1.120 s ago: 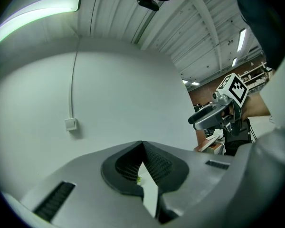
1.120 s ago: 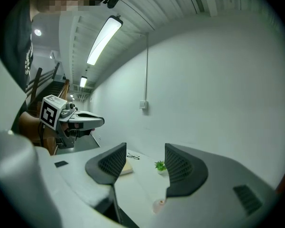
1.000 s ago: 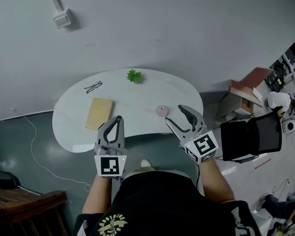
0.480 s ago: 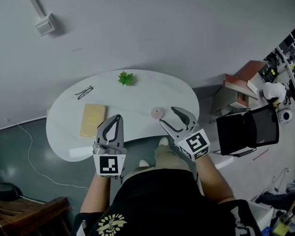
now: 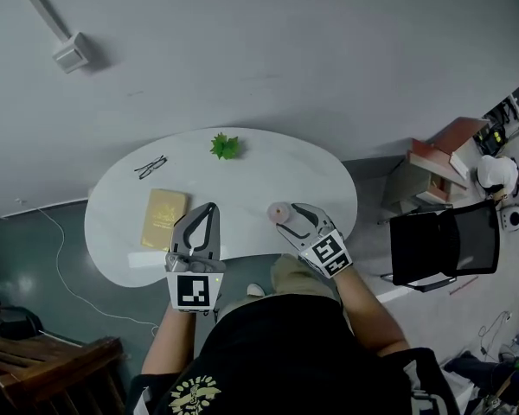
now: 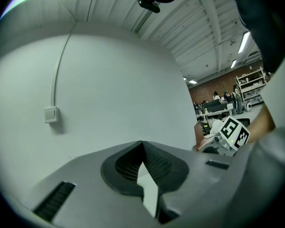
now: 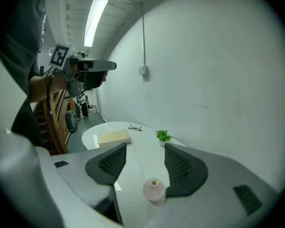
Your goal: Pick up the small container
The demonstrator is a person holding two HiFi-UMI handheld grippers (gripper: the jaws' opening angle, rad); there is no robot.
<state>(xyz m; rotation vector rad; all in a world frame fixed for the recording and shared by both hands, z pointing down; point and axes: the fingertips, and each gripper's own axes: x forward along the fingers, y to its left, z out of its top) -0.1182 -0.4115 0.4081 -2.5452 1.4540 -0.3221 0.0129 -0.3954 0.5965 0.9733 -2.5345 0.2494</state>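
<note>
Right tool [image 7: 141, 163]: jaws apart, container [image 7: 154, 190] between them on counter [image 7: 135, 146]; grasp not yet made, lift outstanding; left tool [image 6: 142, 144]: jaws together, empty.

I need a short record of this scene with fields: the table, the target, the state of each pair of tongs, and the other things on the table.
surface: table, white, rounded
target: small container, pink, upright, near the table's front edge
right: right tongs, jaws apart, the container between them, not yet gripped
left: left tongs, jaws together, nothing between them
others: eyeglasses, green plant, tan flat block, all apart from the container
</note>
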